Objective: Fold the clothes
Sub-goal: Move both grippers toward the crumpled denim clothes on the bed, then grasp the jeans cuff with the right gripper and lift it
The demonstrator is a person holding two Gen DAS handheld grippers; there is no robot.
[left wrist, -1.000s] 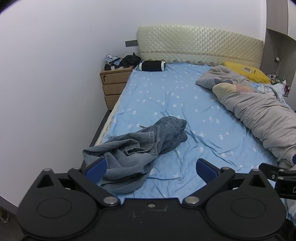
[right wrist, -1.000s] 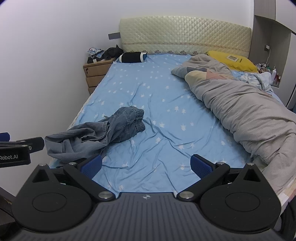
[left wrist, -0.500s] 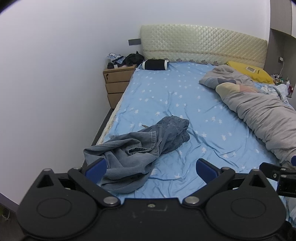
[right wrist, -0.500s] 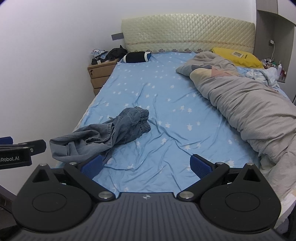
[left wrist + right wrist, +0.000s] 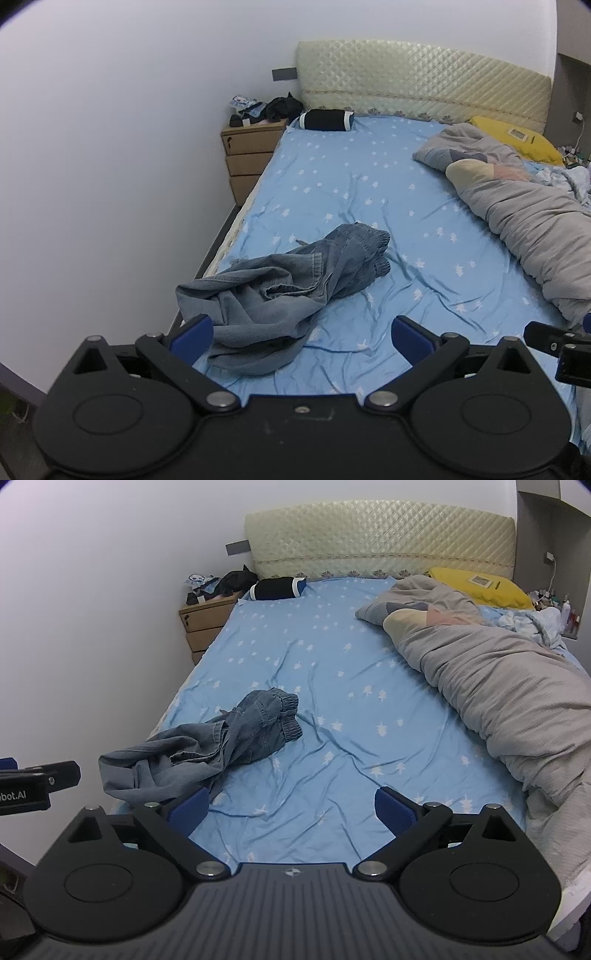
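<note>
A crumpled pair of blue-grey denim trousers (image 5: 280,291) lies on the blue star-print sheet (image 5: 369,206) near the bed's left front edge; it also shows in the right wrist view (image 5: 207,753). My left gripper (image 5: 302,332) is open and empty, held above the trousers' near end. My right gripper (image 5: 291,808) is open and empty, to the right of the trousers, over the sheet (image 5: 351,709).
A grey duvet (image 5: 498,686) is bunched along the bed's right side. A yellow pillow (image 5: 480,587) and a black roll cushion (image 5: 277,588) lie by the padded headboard (image 5: 380,542). A wooden nightstand (image 5: 251,155) stands at the left, by the white wall.
Both grippers have drifted slightly left and back, so the bed sits a little further right in view. The trousers have not moved. Both jaws stay open.
</note>
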